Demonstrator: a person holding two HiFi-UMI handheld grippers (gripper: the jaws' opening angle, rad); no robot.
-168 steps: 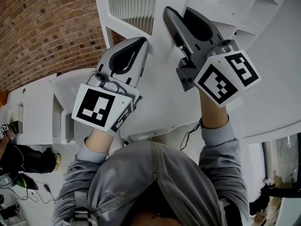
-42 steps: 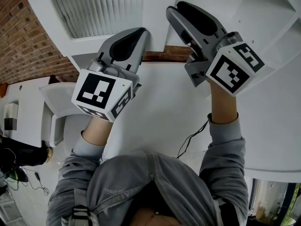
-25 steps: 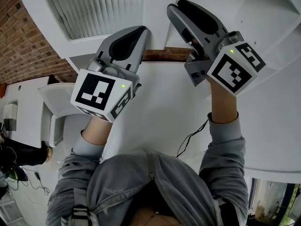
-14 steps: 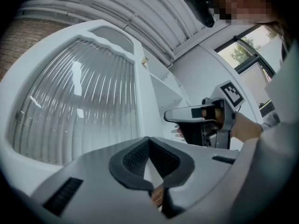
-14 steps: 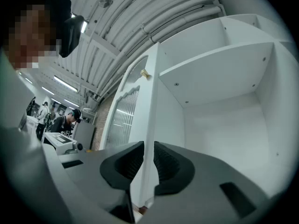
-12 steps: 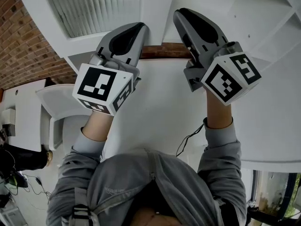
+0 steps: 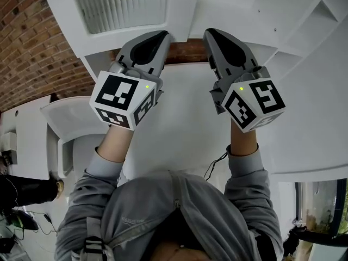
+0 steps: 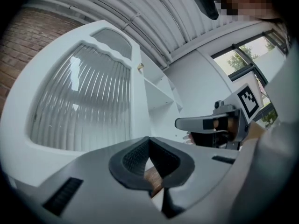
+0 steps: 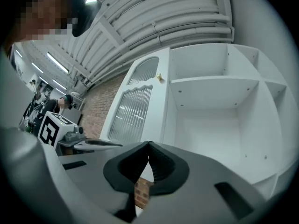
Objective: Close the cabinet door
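The white cabinet door (image 7: pixel 125 4) with ribbed glass stands swung open at the left of the open cabinet (image 7: pixel 261 10); a small brass knob (image 9: pixel 159 78) sits near its free edge. My left gripper (image 7: pixel 166 34) is shut and empty just below the door's lower rail. My right gripper (image 7: pixel 209 32) is beside it under the cabinet's open front; its jaws have just been closing and now meet with nothing between them. In the left gripper view the door (image 8: pixel 84 101) fills the left and the right gripper (image 8: pixel 205 123) shows at the right. Neither gripper touches the door.
Bare white shelves (image 9: pixel 215 80) divide the cabinet's inside. A white counter (image 7: pixel 179 129) lies under both hands, and a strip of brick wall (image 7: pixel 27 37) shows behind and to the left. A person (image 7: pixel 22 189) in dark clothes is at the far left.
Both grippers have drawn back and down from the cabinet, the right one further, moving left and rolling. The right gripper's jaws have gone from open to shut.
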